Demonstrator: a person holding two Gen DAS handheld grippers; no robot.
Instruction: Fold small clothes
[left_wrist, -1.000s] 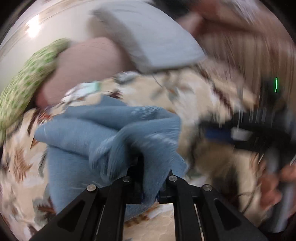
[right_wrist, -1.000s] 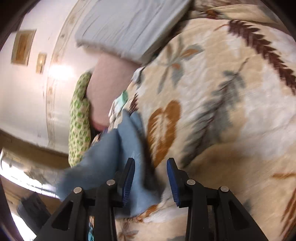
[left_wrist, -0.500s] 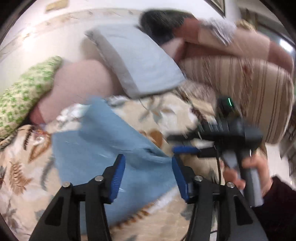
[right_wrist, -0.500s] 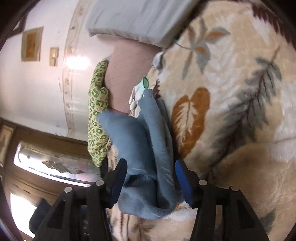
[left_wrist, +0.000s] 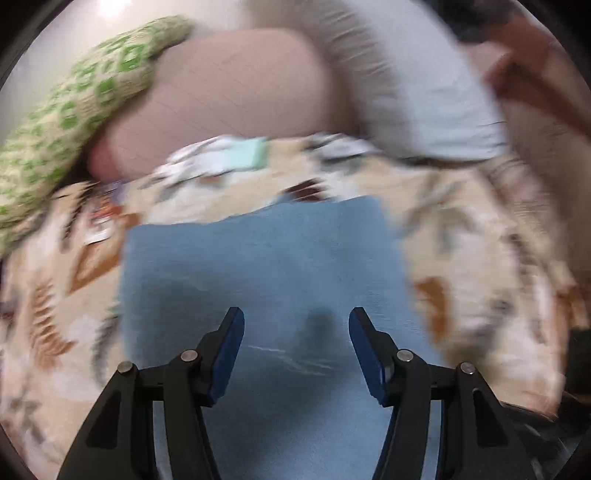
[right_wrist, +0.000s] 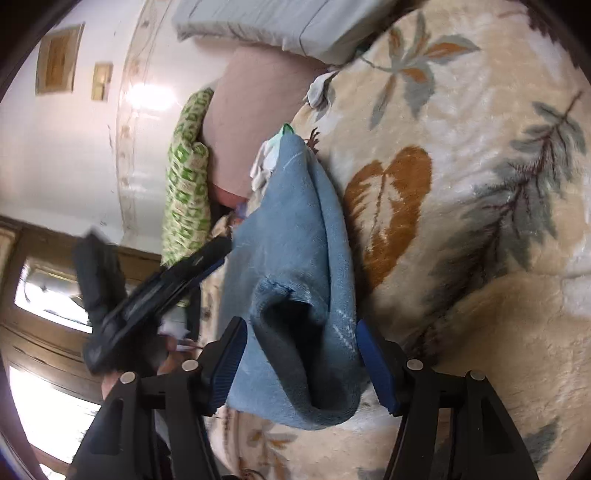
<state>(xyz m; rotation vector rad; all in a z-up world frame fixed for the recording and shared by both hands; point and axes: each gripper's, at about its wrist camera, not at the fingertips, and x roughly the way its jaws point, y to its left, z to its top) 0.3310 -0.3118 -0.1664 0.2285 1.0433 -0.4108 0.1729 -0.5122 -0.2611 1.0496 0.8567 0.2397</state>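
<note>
A blue cloth (left_wrist: 266, 266) lies spread flat on the floral blanket (left_wrist: 480, 240). My left gripper (left_wrist: 295, 325) hovers over its near part, jaws opening, with nothing pinched between the blue pads. In the right wrist view the same blue cloth (right_wrist: 295, 229) rises in a bunched fold between the fingers of my right gripper (right_wrist: 299, 332). Those jaws are opening too, and the pads stand at either side of the fold without pressing it. The left gripper (right_wrist: 221, 245) shows blurred at the cloth's left edge, held by a hand (right_wrist: 170, 347).
Behind the cloth lie small white and mint garments (left_wrist: 229, 158). A pink pillow (left_wrist: 229, 96), a green patterned cushion (left_wrist: 74, 103) and a grey pillow (left_wrist: 424, 92) line the back by the wall. The floral blanket (right_wrist: 480, 184) stretches away to the right.
My left gripper let go of the bunched blue cloth, opened and swung over it; the cloth now lies flat. My right gripper's jaws widened around the cloth's folded end.
</note>
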